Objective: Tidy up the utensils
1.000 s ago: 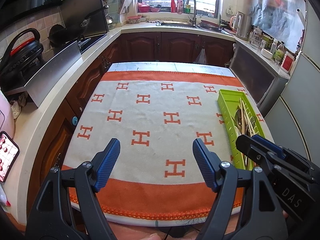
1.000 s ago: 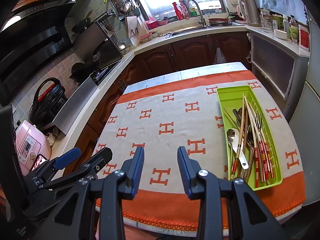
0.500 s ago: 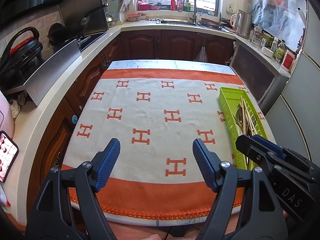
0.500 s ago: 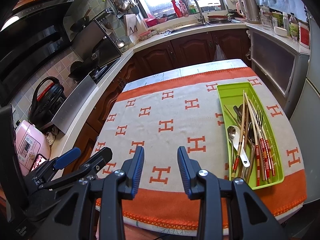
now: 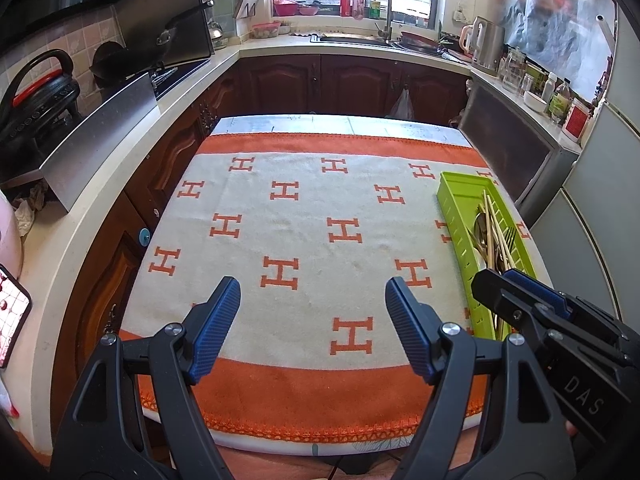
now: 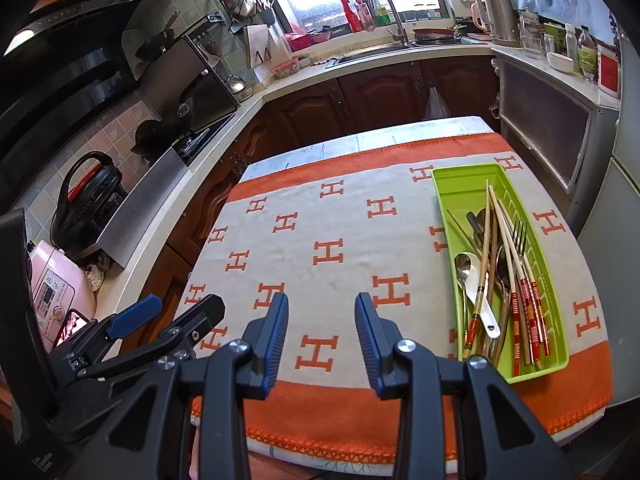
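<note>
Two handheld grippers hovered above the near edge of a kitchen table draped in an orange-and-cream blanket (image 5: 304, 216) patterned with H motifs. The left gripper (image 5: 313, 322) held its blue-padded jaws wide apart and empty, while the right gripper (image 6: 321, 338) kept its jaws at a narrower gap, also holding nothing. A green tray (image 6: 464, 184) sat on the right side of the table, running from near to far, its far end bare. Piled in the near part of the tray lay the utensils: chopsticks (image 6: 489, 248) with red-banded handles, a metal fork (image 6: 520, 232), a steel spoon (image 6: 463, 264) and a white spoon (image 6: 482, 304), all overlapping lengthwise. In the left wrist view, the right gripper partly hid the tray's near end. A sink (image 5: 356, 40) stood beneath the far window.
</note>
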The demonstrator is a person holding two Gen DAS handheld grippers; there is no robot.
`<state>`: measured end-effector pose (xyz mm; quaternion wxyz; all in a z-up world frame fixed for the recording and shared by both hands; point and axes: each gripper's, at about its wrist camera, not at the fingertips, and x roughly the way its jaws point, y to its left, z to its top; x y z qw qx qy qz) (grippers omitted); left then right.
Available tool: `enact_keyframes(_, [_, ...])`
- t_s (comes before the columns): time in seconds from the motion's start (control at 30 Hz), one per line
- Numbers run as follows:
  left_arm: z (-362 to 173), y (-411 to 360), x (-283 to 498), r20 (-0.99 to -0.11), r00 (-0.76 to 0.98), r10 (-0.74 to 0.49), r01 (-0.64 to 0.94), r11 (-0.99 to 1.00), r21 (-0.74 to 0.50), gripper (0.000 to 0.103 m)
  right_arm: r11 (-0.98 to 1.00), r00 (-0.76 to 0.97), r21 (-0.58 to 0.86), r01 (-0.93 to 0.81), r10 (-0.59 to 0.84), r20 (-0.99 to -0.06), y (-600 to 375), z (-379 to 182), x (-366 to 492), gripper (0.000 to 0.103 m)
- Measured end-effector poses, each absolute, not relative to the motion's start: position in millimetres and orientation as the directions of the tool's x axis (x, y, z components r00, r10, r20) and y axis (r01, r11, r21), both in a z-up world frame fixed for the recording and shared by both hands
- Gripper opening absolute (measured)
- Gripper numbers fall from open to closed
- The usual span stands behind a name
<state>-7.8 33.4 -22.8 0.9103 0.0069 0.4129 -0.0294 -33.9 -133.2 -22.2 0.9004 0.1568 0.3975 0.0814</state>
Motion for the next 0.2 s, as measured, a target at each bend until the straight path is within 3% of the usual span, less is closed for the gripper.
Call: enact_keyframes(0.2, [-25.3, 35.3, -0.1, -0.754, 0.655, -0.048, 0.059, 0.998, -0.012, 0.073, 0.941, 0.659, 0.338, -0.017, 0.265, -0.704, -127.7, -24.6, -23.6, 0.035])
